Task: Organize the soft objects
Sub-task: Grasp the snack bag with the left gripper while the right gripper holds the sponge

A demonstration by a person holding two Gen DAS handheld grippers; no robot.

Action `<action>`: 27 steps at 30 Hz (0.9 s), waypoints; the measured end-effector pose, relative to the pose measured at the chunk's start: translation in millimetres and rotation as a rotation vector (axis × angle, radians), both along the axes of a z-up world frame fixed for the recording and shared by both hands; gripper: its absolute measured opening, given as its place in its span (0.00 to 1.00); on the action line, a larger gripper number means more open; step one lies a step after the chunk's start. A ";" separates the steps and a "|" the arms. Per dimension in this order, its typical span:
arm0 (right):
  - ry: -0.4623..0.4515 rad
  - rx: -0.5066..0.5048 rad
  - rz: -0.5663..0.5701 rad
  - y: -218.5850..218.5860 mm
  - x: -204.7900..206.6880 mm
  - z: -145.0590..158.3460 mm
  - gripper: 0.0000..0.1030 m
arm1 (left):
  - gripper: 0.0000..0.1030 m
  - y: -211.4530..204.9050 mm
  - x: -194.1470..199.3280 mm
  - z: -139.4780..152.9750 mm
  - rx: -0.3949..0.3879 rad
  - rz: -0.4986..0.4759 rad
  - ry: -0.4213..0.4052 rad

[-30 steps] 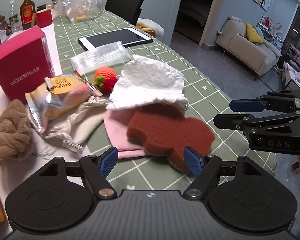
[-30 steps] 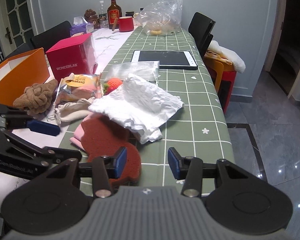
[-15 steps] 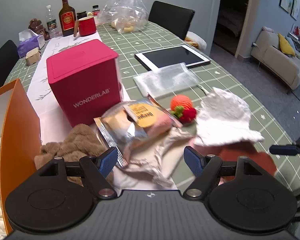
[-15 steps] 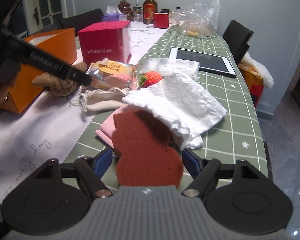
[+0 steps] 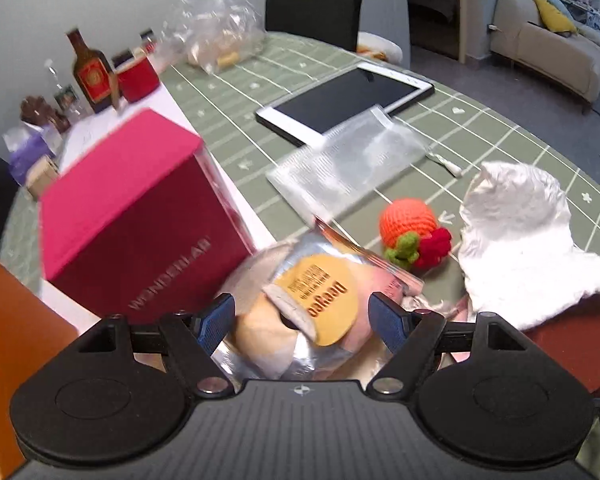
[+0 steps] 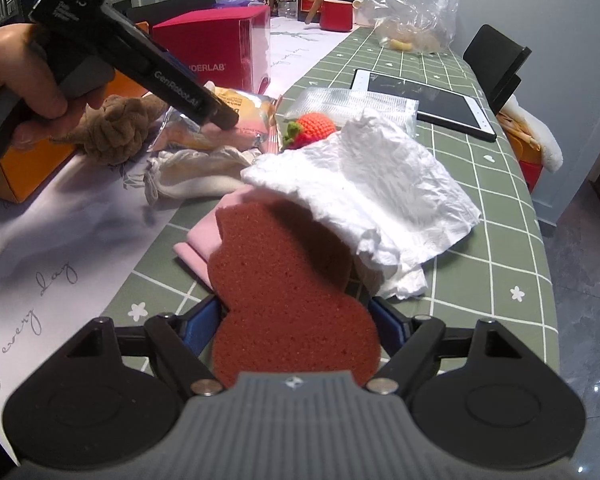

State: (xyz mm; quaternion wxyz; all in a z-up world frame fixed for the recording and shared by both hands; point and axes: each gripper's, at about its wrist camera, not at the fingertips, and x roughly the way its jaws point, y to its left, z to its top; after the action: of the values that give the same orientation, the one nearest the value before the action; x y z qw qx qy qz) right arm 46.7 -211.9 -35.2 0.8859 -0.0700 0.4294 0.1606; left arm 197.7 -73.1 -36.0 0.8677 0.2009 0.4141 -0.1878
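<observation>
My left gripper (image 5: 302, 322) is open, its fingers on either side of a foil snack packet (image 5: 320, 304) with an orange label; it also shows in the right wrist view (image 6: 224, 118) over that packet (image 6: 236, 120). My right gripper (image 6: 296, 322) is open around a red-brown sponge (image 6: 288, 292) that lies on a pink cloth (image 6: 204, 240). A crumpled white tissue (image 6: 372, 184) overlaps the sponge. A crocheted orange strawberry (image 5: 414, 232) lies beyond the packet. A brown knotted plush (image 6: 116, 128) and a cream drawstring pouch (image 6: 196, 172) lie at left.
A pink WONDERLAB box (image 5: 140, 216) stands left of the packet, an orange box (image 6: 24, 168) farther left. A tablet (image 5: 348, 100) and clear mesh bag (image 5: 348, 160) lie behind. Bottle (image 5: 92, 76), red mug (image 5: 138, 76) and plastic bag (image 5: 216, 36) stand at the far end.
My left gripper has swung left from the sponge to the snack packet and closed in on it. My right gripper has moved forward so that the sponge sits between its fingers.
</observation>
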 end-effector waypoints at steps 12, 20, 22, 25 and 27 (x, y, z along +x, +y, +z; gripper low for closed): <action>0.020 0.032 0.001 -5.7 0.5 -4.1 0.75 | 0.94 -6.1 -8.7 -8.4 0.089 -0.083 0.042; 0.020 0.035 -0.001 -5.9 0.8 -2.3 0.74 | 0.93 -3.7 -3.5 -17.9 0.116 -0.046 0.060; 0.021 0.034 0.000 -6.0 0.8 -2.4 0.74 | 0.91 -6.1 -4.8 -17.9 0.130 -0.046 0.049; 0.026 0.037 0.000 -6.6 0.7 -2.8 0.73 | 0.87 -7.8 -5.5 -17.8 0.131 -0.054 0.044; 0.027 0.040 -0.004 -6.9 0.6 -2.7 0.73 | 0.84 -6.2 -4.3 -17.6 0.119 -0.044 0.045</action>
State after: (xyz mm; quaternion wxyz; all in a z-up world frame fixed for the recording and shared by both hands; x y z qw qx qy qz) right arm 47.3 -218.7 -37.9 0.8815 -0.0491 0.4383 0.1684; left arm 193.4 -79.3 -53.6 0.8403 0.2569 0.4394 -0.1864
